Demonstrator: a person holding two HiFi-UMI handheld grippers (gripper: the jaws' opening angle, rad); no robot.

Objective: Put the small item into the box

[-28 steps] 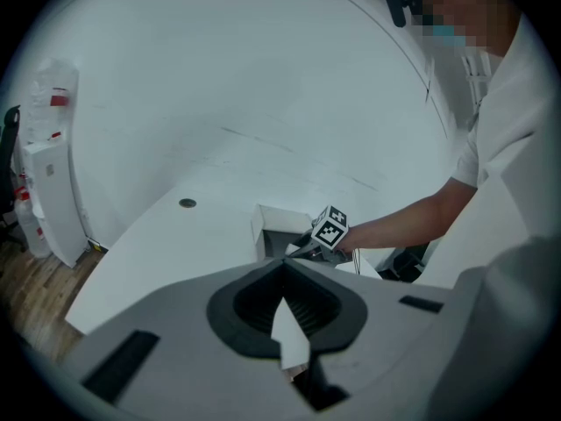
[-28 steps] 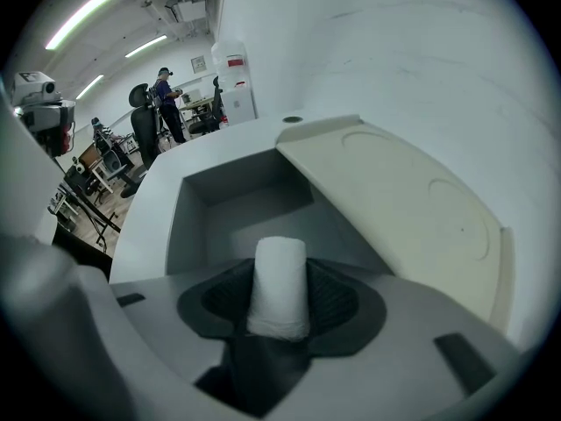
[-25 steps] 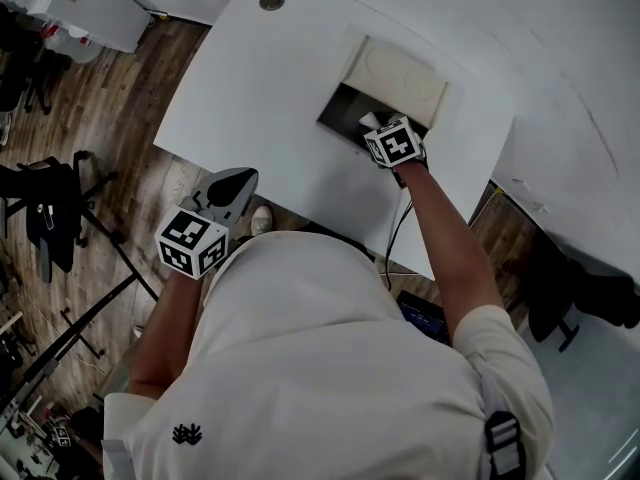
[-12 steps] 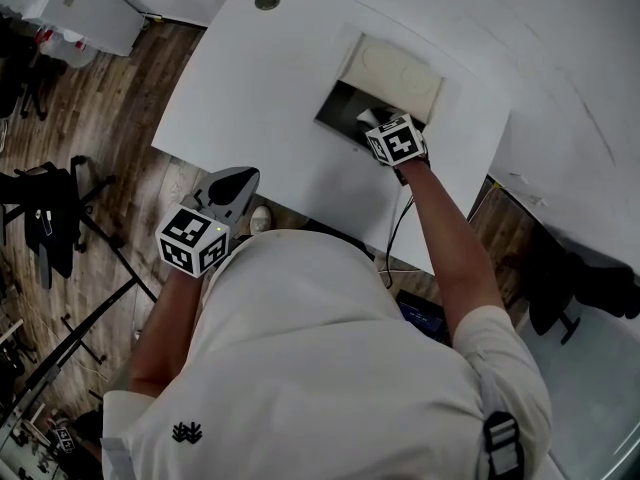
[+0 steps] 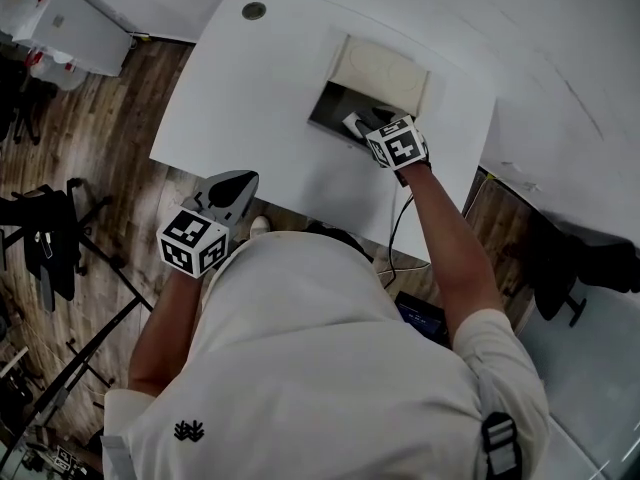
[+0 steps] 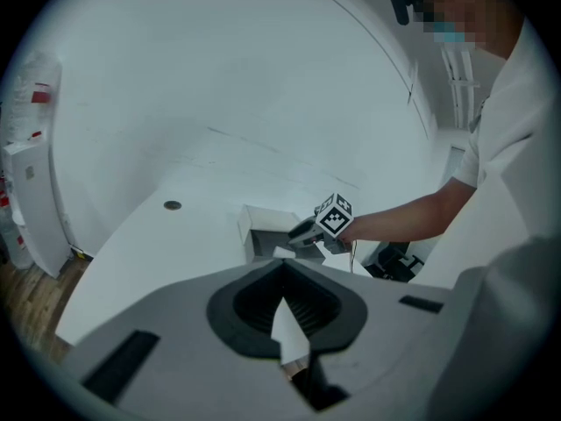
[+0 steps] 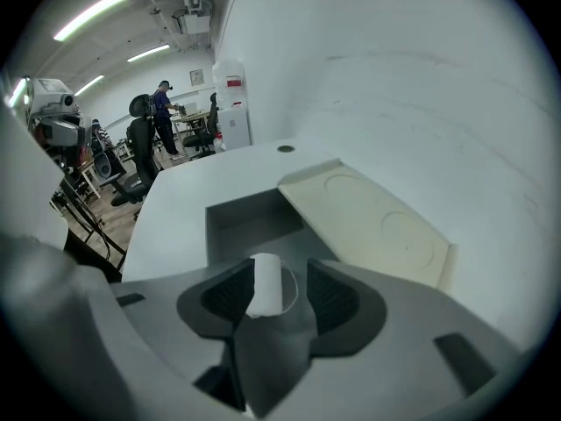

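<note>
The right gripper (image 5: 366, 124) hangs over the open box (image 5: 328, 106), and its fingers pinch the small white item (image 7: 266, 284) upright, above the dark inside. The cream lid (image 5: 384, 69) lies open at 1 o'clock of the box on the white surface (image 5: 240, 88). The left gripper (image 5: 236, 178) is at 8 o'clock of the box, beyond the edge of the surface, its fingers pressed together and empty.
</note>
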